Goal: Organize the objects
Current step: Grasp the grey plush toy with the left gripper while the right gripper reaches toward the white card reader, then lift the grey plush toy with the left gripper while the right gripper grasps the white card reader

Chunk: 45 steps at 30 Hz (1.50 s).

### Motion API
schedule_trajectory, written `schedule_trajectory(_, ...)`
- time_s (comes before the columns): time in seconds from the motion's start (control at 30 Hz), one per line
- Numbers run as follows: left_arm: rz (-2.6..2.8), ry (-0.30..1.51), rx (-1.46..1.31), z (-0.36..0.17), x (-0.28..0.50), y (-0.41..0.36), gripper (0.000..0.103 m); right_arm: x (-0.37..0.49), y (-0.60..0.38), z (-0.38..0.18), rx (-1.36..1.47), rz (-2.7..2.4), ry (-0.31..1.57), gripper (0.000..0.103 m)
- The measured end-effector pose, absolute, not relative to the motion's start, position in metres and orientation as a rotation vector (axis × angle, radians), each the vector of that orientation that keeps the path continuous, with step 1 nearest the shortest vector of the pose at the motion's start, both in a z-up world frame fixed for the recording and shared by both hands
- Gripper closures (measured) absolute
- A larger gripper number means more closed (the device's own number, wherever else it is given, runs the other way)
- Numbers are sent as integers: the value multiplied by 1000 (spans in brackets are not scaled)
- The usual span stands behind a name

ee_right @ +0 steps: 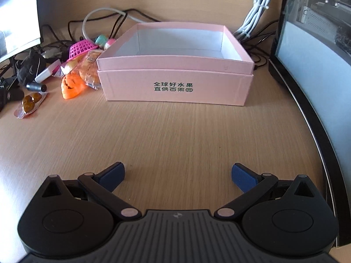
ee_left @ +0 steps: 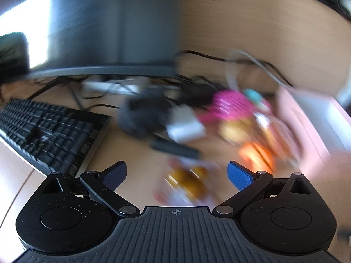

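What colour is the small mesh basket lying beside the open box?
Bright pink basket, beside the pale pink box; the right wrist view shows it best.

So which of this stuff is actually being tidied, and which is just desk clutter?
Part of the job: pink box, orange toy, pink basket, snack packet, white block, black plush.

Just lying about: keyboard, white cable bundle, monitor.

Counts: 1 pink box (ee_right: 175, 83), 1 pink basket (ee_right: 82, 48), 1 orange toy (ee_right: 71, 86), 1 black plush (ee_right: 29, 66), 1 white block (ee_right: 47, 71), 1 packet of brown sweets (ee_right: 29, 104), 1 keyboard (ee_left: 50, 131), 2 open grippers (ee_left: 176, 174) (ee_right: 177, 176). Cables: too tangled to count.
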<state>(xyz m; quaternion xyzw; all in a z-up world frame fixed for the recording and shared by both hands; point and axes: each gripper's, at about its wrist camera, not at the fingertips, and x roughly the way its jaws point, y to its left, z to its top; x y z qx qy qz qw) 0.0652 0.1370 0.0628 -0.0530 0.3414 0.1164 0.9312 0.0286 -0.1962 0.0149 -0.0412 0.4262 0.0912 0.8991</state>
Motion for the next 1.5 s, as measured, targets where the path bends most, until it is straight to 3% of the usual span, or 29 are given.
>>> schedule_trajectory(0.07,263,683,-196,67,85,165,2,33,-192,19,-86,222,926,0)
schedule_trajectory(0.17,267,677,-220,65,117,192,2,24,-180,36,-111,184,845,0)
schedule_trajectory(0.4,186,694,-35,42,178,202,2,12,-147,59,-186,130,797,0)
schedule_trajectory(0.43,193,700,-17,38,183,203,3,13,-142,60,-195,139,805,0)
schedule_trajectory(0.47,195,706,-20,37,184,206,22,13,-135,60,-212,149,806,0)
schedule_trajectory(0.83,20,660,-257,90,44,256,24,64,-1,73,-319,328,666,1)
schedule_trajectory(0.93,47,638,-276,104,14,283,24,90,58,66,-316,426,655,19)
schedule_trajectory(1.13,132,643,-300,115,-30,336,24,143,166,36,-392,518,598,35)
schedule_trajectory(1.43,202,661,-369,98,-66,372,24,198,213,16,-368,530,675,40)
schedule_trajectory(1.5,188,661,-372,99,-71,370,24,198,211,18,-358,530,700,64)
